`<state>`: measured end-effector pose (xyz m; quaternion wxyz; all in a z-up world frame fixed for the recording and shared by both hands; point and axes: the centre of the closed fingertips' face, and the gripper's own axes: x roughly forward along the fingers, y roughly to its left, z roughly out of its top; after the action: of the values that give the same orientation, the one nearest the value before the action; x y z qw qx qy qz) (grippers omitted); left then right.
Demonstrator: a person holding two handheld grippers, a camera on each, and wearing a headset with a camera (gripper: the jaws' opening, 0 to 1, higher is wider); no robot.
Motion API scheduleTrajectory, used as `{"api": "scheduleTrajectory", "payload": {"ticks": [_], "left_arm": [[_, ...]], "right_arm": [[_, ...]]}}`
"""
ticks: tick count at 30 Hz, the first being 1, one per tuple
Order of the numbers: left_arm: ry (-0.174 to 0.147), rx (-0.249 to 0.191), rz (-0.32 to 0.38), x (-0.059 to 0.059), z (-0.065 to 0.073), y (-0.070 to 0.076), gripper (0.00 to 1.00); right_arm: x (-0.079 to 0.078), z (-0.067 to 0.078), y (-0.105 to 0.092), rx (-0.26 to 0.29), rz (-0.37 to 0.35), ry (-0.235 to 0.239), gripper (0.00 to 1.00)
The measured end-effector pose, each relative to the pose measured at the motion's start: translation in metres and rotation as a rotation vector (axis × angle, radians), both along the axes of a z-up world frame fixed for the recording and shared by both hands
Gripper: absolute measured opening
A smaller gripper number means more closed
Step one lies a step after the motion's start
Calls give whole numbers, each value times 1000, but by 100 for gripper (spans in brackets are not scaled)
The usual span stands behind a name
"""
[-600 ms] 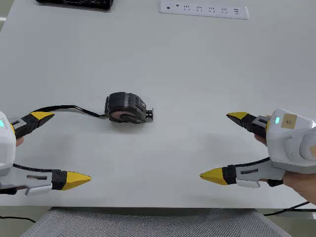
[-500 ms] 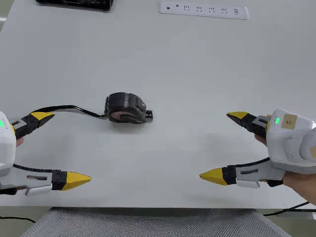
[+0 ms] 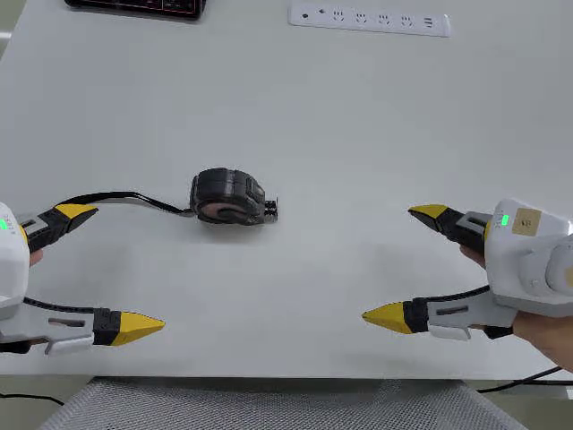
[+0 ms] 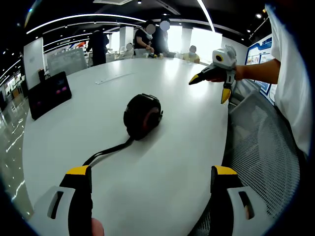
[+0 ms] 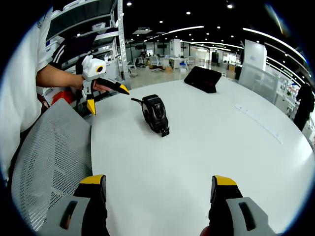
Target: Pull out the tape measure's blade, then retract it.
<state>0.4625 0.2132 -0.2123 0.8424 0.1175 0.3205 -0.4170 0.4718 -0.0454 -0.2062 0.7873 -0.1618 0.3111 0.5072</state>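
Observation:
A black tape measure (image 3: 228, 197) lies on the white table (image 3: 340, 116), its blade tip facing right and a black wrist strap (image 3: 125, 198) trailing left. It also shows in the left gripper view as the tape measure (image 4: 142, 115) and in the right gripper view as the tape measure (image 5: 156, 113). My left gripper (image 3: 109, 269) stands open at the near left, apart from the tape. My right gripper (image 3: 410, 265) stands open at the near right, with nothing between its yellow-tipped fingers. Each gripper faces the tape from its side.
A white power strip (image 3: 370, 17) lies at the table's far edge, and a dark keyboard (image 3: 134, 6) at the far left. A grey mesh chair (image 3: 269, 405) sits below the near table edge. A black tablet stand (image 5: 203, 78) rests farther off on the table.

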Motion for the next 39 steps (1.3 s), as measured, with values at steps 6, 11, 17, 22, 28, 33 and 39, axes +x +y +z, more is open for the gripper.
{"api": "scheduleTrajectory", "payload": {"ticks": [6, 11, 17, 22, 28, 33, 39], "left_arm": [[-6, -4, 1, 1, 0, 1, 99], [0, 0, -6, -1, -2, 0, 99], [2, -3, -9, -1, -1, 0, 98], [3, 3, -12, -2, -2, 1, 97], [2, 7, -11, -1, -2, 3, 97], [3, 11, -10, 0, -2, 4, 97], [3, 14, -17, 2, -3, 3, 97]], "right_arm": [[-1, -1, -1, -7, 6, 4, 85], [-2, -1, -1, -9, 6, 4, 85], [-4, -3, -2, -9, 7, 5, 85], [-6, -4, -2, -9, 6, 11, 85], [-4, -4, -1, -12, 10, 9, 85], [0, -4, 2, -11, 20, 6, 85], [3, -4, 6, -8, 28, 6, 85]]}}
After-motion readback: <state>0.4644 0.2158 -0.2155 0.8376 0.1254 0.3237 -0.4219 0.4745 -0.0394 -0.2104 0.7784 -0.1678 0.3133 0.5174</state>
